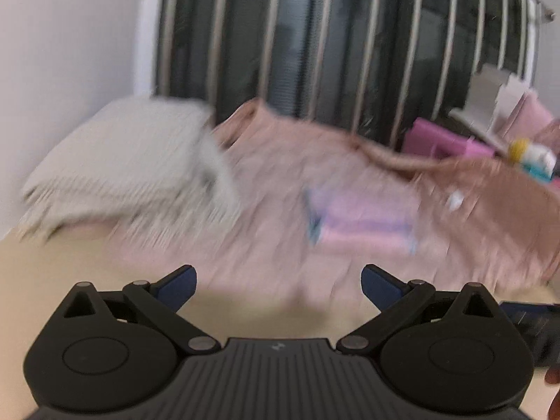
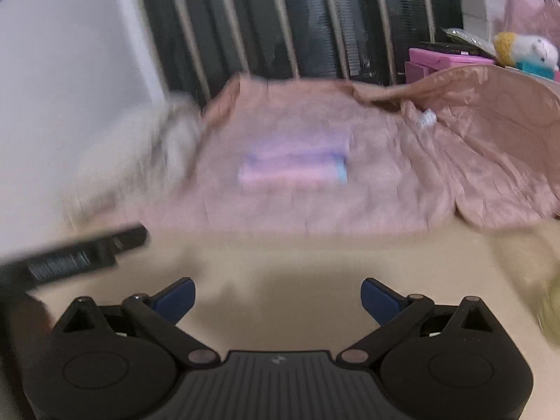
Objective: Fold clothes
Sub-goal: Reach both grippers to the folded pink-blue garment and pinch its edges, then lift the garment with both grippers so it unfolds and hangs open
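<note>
Claws are both hovering spread and empty over the bench (image 2: 280, 262): left claw (image 1: 279, 285), right claw (image 2: 278, 297). Pink garment (image 2: 315, 161) is lying spread ahead, grey folded cloth (image 1: 122, 161) beside it; reaching for its near hem seems next.

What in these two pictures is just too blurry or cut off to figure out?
- Pink garment: motion blur in both views hides its seams; the lilac print is unreadable.
- Folded grey cloth: smeared in the right wrist view; its type is unclear.
- Yellowish thing: cut off by the right wrist view's edge.
- White tag: too small to read.
</note>
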`<state>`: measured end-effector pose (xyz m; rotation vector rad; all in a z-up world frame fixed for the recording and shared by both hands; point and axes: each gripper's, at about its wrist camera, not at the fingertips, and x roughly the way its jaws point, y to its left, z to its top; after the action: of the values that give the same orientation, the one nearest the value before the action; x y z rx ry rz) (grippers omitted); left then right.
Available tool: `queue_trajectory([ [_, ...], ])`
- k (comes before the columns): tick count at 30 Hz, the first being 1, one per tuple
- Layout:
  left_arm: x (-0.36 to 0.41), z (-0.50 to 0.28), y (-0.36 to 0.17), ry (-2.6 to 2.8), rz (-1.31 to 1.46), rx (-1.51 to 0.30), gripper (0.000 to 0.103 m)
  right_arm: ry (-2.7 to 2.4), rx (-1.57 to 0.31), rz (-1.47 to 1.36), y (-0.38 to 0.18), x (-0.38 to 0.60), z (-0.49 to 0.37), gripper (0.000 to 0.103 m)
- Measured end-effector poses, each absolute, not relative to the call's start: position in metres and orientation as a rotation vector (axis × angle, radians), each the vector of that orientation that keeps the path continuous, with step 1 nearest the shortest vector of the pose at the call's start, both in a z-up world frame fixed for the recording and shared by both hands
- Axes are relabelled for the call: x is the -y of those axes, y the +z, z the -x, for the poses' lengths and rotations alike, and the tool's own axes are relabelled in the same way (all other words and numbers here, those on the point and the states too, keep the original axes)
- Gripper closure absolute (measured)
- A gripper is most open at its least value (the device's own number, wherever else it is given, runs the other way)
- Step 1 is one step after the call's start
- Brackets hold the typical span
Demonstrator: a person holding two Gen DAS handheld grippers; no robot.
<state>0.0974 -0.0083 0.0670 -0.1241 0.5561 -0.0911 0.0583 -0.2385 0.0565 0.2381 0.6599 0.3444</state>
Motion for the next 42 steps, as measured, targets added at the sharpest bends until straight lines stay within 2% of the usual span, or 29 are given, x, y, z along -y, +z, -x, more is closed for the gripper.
queue_trajectory([
  [3,0.006,-0.153,0.077,-0.143,0.224,-0.578,0.001,0.394,-0.643,-0.374,0.067,0.269,-0.124,0.003],
  [4,0.005,-0.177,0.074,-0.153,0.275,-0.619,0.001,0.388,-0.674,-0.442,0.064,0.279,-0.152,0.006],
  [6,0.007,-0.219,0.063,-0.156,0.338,-0.704,0.010,0.359,-0.736,-0.512,0.054,0.292,-0.193,0.017],
  [8,0.010,-0.254,0.048,-0.145,0.377,-0.797,0.031,0.330,-0.773,-0.565,0.040,0.300,-0.229,0.019],
  [9,0.012,-0.269,0.039,-0.140,0.394,-0.841,0.034,0.322,-0.796,-0.587,0.031,0.302,-0.244,0.021],
  [11,0.011,-0.289,0.023,-0.157,0.453,-0.899,0.056,0.317,-0.837,-0.624,0.015,0.304,-0.268,0.031],
  [12,0.009,-0.298,0.017,-0.167,0.485,-0.922,0.064,0.325,-0.859,-0.632,0.008,0.303,-0.277,0.043],
  [13,0.006,-0.302,0.014,-0.178,0.526,-0.930,0.081,0.337,-0.887,-0.623,0.001,0.300,-0.286,0.066],
  [14,0.003,-0.306,0.012,-0.189,0.563,-0.935,0.087,0.341,-0.899,-0.603,-0.003,0.295,-0.290,0.080],
  [15,0.002,-0.309,0.012,-0.193,0.583,-0.930,0.087,0.335,-0.885,-0.572,-0.004,0.290,-0.292,0.092],
  [16,0.002,-0.310,0.014,-0.187,0.586,-0.916,0.087,0.328,-0.867,-0.539,-0.004,0.286,-0.294,0.092],
  [21,0.005,-0.301,0.033,-0.215,0.550,-0.850,0.101,0.364,-0.793,-0.440,0.020,0.268,-0.285,0.097],
  [23,0.005,-0.293,0.043,-0.238,0.542,-0.813,0.102,0.378,-0.763,-0.406,0.036,0.265,-0.275,0.097],
  [27,0.004,-0.268,0.078,-0.265,0.551,-0.722,0.103,0.436,-0.624,-0.376,0.102,0.268,-0.219,0.098],
  [32,-0.008,-0.206,0.170,-0.322,0.562,-0.527,0.103,0.508,-0.445,-0.339,0.187,0.273,-0.148,0.098],
  [38,-0.016,-0.091,0.303,-0.405,0.498,-0.232,0.103,0.588,-0.229,-0.293,0.288,0.279,-0.063,0.098],
  [42,-0.020,-0.027,0.372,-0.440,0.484,-0.109,0.103,0.656,-0.079,-0.272,0.351,0.284,-0.002,0.098],
])
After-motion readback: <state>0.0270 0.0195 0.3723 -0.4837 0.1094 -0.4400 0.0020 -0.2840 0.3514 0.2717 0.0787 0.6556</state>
